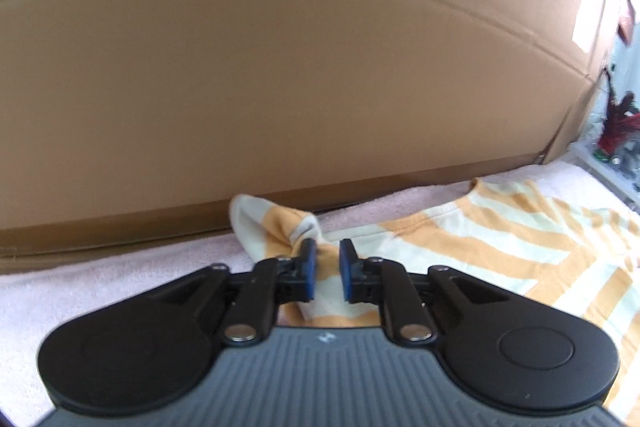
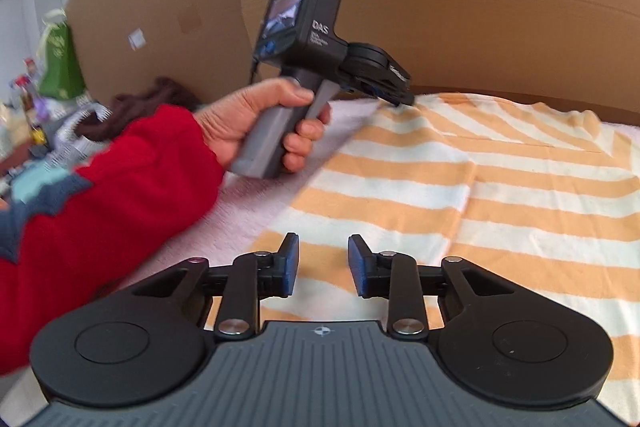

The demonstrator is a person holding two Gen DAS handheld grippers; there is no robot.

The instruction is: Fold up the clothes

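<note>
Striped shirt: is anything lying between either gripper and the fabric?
Nothing visible. The left gripper sits with parted jaws right at the crumpled sleeve of the striped shirt. The right gripper hangs open over the shirt's near edge, with only bare fabric ahead of it.

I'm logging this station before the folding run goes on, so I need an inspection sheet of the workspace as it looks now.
Surface: pale pink towel as cover.
Job's things: orange-and-cream striped shirt lying flat, sleeve bunched by the cardboard.
Clutter: dark brown cloth, green bag and small items at the edge.
Grippers: left tongs open at the sleeve; right tongs open above the shirt.
Cables: nothing seen.
Surroundings: cardboard sheets as back wall.
</note>
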